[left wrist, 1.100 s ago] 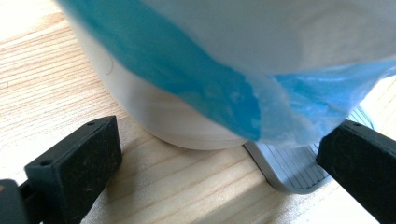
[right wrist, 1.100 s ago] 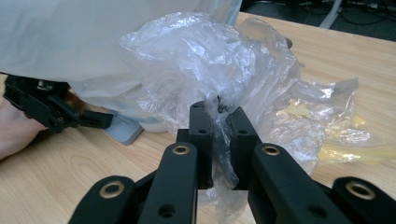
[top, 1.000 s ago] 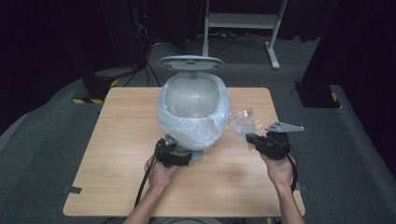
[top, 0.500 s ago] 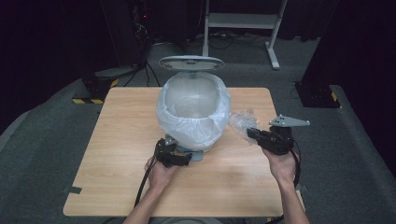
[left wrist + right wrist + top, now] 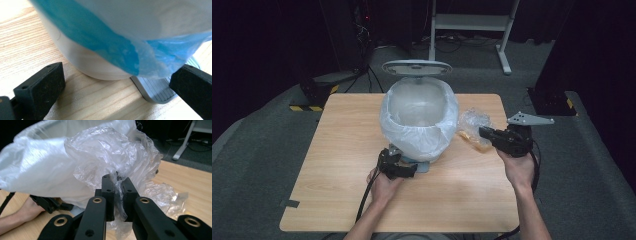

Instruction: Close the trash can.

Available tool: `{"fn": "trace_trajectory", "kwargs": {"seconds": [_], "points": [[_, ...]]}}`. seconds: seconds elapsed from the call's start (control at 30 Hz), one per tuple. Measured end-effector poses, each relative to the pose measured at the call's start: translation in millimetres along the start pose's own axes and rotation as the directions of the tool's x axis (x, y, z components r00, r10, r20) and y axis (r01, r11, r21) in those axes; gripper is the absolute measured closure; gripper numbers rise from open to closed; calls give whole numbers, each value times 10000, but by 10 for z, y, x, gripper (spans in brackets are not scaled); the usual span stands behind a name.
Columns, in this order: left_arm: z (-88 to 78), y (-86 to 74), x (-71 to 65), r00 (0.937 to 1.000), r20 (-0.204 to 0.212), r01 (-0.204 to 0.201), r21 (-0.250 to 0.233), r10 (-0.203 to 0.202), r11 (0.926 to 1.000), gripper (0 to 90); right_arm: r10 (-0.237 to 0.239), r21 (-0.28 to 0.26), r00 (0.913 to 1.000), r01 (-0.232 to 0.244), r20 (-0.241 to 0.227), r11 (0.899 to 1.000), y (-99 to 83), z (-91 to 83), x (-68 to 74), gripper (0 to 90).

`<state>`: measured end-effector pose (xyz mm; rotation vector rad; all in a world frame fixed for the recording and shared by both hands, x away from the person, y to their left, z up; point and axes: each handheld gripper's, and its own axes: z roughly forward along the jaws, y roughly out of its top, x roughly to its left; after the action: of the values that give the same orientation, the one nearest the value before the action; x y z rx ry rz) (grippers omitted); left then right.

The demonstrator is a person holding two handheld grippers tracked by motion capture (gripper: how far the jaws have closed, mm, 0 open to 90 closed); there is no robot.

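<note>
A white pedal bin (image 5: 419, 117) lined with a pale bag stands in the middle of the wooden table (image 5: 337, 145), its lid (image 5: 417, 67) raised at the back. My left gripper (image 5: 411, 172) lies low at the bin's base, open. In the left gripper view its jaws stand wide apart around the bin's foot (image 5: 100, 71) and the grey ribbed pedal (image 5: 157, 91), under the blue-tinted bag edge (image 5: 120, 47). My right gripper (image 5: 484, 133) is to the right of the bin, shut on a crumpled clear plastic bag (image 5: 112, 152), which it holds next to the bin's rim.
Part of the clear plastic (image 5: 472, 122) rests on the table to the right of the bin. A white desk frame (image 5: 472, 22) and black stands are on the dark floor beyond the table's far edge. Bare wood lies to the left and in front.
My right gripper has risen a little and moved away from me with the clear plastic in it. The left gripper has stayed at the bin's base.
</note>
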<state>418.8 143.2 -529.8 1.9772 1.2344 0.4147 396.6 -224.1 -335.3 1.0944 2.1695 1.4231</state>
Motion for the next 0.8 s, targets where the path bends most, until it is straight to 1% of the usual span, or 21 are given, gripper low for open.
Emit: {"fn": "trace_trajectory", "kwargs": {"seconds": [0.17,0.37,0.53,0.57,0.63,0.67,0.73,0.77,0.8], "points": [[0,-1,-1,10000,15,25,20,-25,10000,2,-46,-110,9997,43,-224,9999,125,5,31,844],[0,0,0,10000,-1,-6,0,6,10000,2,-307,-108,9988,303,-390,9995,262,42,89,843],[0,0,0,10000,2,-7,3,7,10000,2,-379,-230,9975,365,-598,9991,369,55,128,843],[0,-2,-3,10000,69,49,56,-50,10000,2,-455,-231,9970,441,-625,9988,395,60,138,843],[-1,0,0,10000,1,4,10,-4,10000,2,-577,-216,9959,563,-700,9982,453,70,171,843],[0,-2,-3,10000,72,52,56,-52,10000,2,-653,-198,9953,641,-721,9977,479,79,186,843],[-1,0,1,10000,-2,-8,0,8,10000,2,-752,-162,9942,742,-773,9971,523,96,212,842],[0,-2,-3,10000,70,52,52,-52,10000,2,-791,-158,9936,781,-808,9968,547,107,227,843],[-1,0,1,10000,-8,-24,-6,24,10000,2,-824,-140,9928,815,-868,9966,574,123,241,842]]}}
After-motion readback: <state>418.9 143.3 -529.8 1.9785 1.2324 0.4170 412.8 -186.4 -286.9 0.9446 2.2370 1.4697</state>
